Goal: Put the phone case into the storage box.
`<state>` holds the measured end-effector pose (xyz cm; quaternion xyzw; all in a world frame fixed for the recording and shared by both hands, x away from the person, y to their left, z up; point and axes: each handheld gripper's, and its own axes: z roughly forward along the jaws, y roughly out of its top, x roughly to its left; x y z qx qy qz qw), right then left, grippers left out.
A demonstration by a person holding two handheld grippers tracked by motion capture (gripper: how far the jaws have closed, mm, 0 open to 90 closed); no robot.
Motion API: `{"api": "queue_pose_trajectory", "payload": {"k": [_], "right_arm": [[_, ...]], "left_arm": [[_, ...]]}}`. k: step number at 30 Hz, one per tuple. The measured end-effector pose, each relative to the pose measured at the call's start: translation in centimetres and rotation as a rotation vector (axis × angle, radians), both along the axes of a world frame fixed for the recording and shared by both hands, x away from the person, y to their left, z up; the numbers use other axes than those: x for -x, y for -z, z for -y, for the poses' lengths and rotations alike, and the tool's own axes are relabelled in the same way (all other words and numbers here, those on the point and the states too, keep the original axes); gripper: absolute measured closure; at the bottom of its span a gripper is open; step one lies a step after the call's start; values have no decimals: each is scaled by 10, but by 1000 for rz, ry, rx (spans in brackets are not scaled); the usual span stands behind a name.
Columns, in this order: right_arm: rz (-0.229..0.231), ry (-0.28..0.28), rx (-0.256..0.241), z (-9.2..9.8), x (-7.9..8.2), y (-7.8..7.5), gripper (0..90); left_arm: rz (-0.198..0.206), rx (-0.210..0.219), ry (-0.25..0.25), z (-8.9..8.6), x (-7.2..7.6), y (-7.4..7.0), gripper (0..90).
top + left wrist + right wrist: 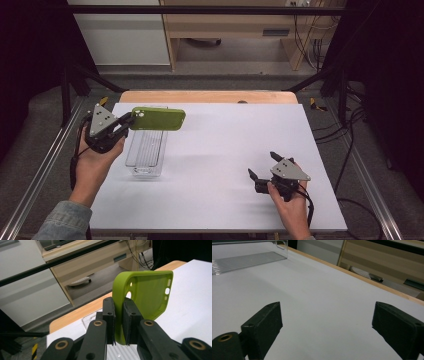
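The left tool [125, 124], clenched on one rim of the olive-green soft rubbery phone case [158, 118], holds it above the clear ribbed plastic tray [146, 152]; probably light and floppy, it is best pinched at that edge, while the right tool [263, 165] rests released on the counter [225, 150].

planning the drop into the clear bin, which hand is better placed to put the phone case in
Left. The left gripper is already shut on the green phone case, held above the clear bin. The right gripper is open, holding nothing, far across the table.
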<state>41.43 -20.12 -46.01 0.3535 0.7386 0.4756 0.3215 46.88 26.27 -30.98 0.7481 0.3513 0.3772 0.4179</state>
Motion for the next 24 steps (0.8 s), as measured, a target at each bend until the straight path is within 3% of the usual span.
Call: {"api": "queue_pose_trajectory", "payload": {"k": [5, 8, 14, 18, 24], "right_arm": [[16, 24, 8, 2, 0, 2, 91], [36, 46, -29, 3, 0, 4, 68], [54, 42, -4, 2, 4, 4, 77], [99, 66, -23, 7, 12, 3, 68], [99, 66, -40, 18, 18, 3, 66]], "left_arm": [[1, -47, -12, -6, -3, -2, 812], [-1, -79, -27, -11, -6, -2, 812], [8, -98, -40, -17, -5, -6, 812], [-3, -128, -38, -22, -8, -8, 812], [-9, -158, -42, -24, -10, -9, 812]]}}
